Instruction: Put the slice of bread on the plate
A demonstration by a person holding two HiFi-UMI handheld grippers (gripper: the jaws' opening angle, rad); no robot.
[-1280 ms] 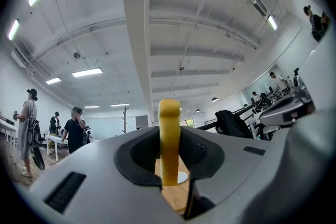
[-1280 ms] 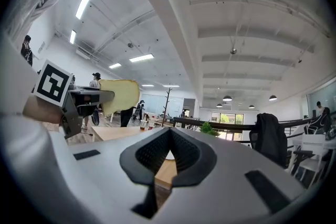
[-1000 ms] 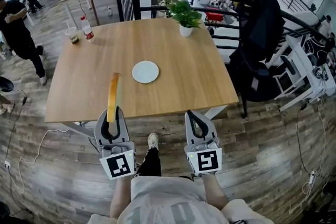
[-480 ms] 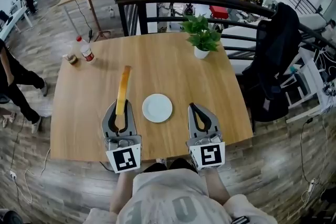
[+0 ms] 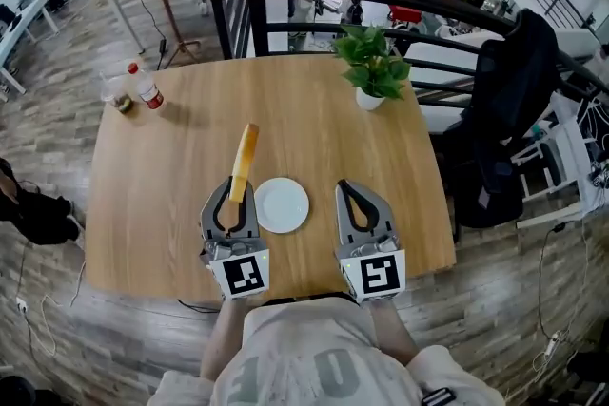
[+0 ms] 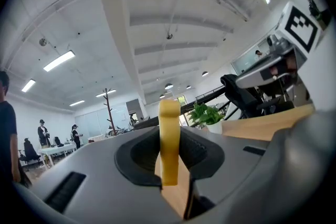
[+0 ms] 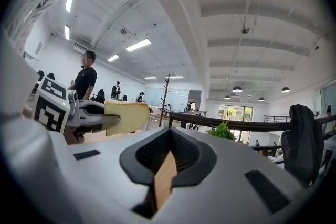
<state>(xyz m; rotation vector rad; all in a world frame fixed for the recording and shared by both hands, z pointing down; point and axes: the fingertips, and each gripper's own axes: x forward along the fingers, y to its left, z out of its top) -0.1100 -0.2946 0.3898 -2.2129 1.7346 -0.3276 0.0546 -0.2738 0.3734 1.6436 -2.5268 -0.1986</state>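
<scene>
Left gripper view shows my left gripper (image 6: pixel 169 174) clamped on the slice of bread (image 6: pixel 169 123), edge-up; my right gripper (image 7: pixel 167 165) is closed, empty. Bread hovers just left of the plate (image 5: pixel 282 205). I judge I'm mid-carry: next, shift right, tip it flat, release

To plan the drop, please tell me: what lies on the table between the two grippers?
The white plate lies between them; the head view shows it.
</scene>
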